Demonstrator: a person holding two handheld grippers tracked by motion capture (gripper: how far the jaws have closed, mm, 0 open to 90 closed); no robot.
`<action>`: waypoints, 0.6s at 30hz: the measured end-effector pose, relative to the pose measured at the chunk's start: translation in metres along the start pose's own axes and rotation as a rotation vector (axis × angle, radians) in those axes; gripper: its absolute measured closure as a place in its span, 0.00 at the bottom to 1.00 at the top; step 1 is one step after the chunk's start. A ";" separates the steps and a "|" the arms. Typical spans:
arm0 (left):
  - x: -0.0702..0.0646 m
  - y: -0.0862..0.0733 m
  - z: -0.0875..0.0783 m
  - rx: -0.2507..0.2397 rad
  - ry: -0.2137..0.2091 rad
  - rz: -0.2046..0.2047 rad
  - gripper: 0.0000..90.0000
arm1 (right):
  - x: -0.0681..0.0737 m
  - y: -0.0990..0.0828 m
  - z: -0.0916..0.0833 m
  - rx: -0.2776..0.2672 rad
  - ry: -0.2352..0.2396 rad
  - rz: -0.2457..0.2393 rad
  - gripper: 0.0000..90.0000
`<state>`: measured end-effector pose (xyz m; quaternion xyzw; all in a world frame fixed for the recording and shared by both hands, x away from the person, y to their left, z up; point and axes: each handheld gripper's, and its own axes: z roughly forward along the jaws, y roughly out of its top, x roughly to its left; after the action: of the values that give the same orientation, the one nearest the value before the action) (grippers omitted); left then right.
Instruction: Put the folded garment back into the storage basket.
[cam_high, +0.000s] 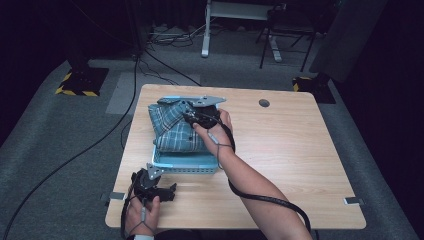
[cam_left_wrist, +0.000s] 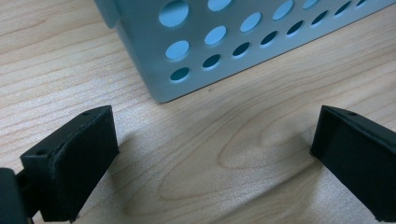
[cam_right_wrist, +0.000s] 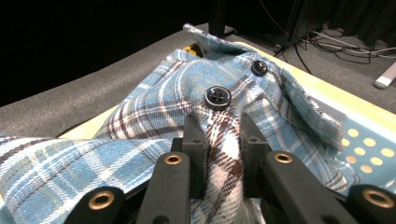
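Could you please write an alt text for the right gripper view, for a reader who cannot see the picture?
The right gripper pinches a fold of a blue plaid shirt between its two black jaws, just below a dark button. The shirt lies over a light blue perforated basket on a wooden table, with dark floor behind.

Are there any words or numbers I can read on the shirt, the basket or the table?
None: no words, numbers or labels can be read.
The plaid shirt has only checks and black buttons.
The blue basket has only round holes.
The wooden table is plain wood grain.
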<state>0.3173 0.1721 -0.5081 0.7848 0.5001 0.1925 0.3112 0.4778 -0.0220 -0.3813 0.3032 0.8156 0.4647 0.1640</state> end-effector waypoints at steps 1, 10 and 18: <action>0.000 0.000 0.000 0.000 0.000 0.000 0.00 | 0.000 -0.001 0.001 0.003 -0.001 0.001 0.86; 0.000 0.000 0.000 0.000 0.000 0.000 0.00 | -0.001 -0.012 0.010 0.060 0.017 -0.010 0.84; 0.000 0.000 0.000 0.000 -0.001 -0.001 0.00 | 0.003 -0.022 0.022 0.122 0.025 -0.031 0.84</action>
<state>0.3173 0.1720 -0.5082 0.7846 0.5004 0.1921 0.3116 0.4797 -0.0142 -0.4113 0.2941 0.8491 0.4151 0.1424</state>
